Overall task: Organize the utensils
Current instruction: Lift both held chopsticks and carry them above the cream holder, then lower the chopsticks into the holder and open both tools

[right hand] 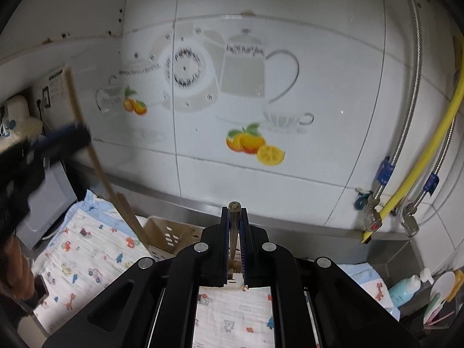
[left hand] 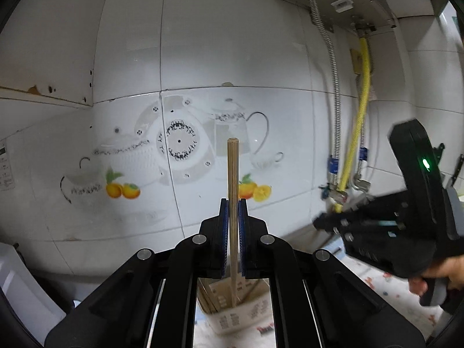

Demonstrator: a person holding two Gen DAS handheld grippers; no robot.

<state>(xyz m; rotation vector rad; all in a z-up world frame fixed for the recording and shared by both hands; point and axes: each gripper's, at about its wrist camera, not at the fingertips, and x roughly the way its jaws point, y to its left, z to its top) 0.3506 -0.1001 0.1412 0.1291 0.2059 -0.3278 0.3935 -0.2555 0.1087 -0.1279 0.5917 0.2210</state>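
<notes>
My left gripper (left hand: 233, 203) is shut on a long wooden utensil (left hand: 233, 174) that stands upright between the blue pads. Its lower end hangs over a beige slotted basket (left hand: 237, 310). In the right wrist view the same wooden utensil (right hand: 101, 168) slants down from the left gripper (right hand: 82, 136) and widens near the basket (right hand: 168, 235). My right gripper (right hand: 234, 210) is shut on a dark utensil handle (right hand: 233, 226) with a rounded end; its lower part is hidden. The right gripper (left hand: 322, 223), held by a hand (left hand: 440, 272), shows blurred on the right of the left wrist view.
A cartoon-print cloth (right hand: 84, 249) covers the counter under the basket. Behind is a tiled wall with a teapot print (right hand: 243, 69). A yellow hose (right hand: 429, 150) and metal hoses with valves hang at the right. A blue bottle (right hand: 404, 288) stands at the lower right, a grey-white appliance (right hand: 49, 203) at the left.
</notes>
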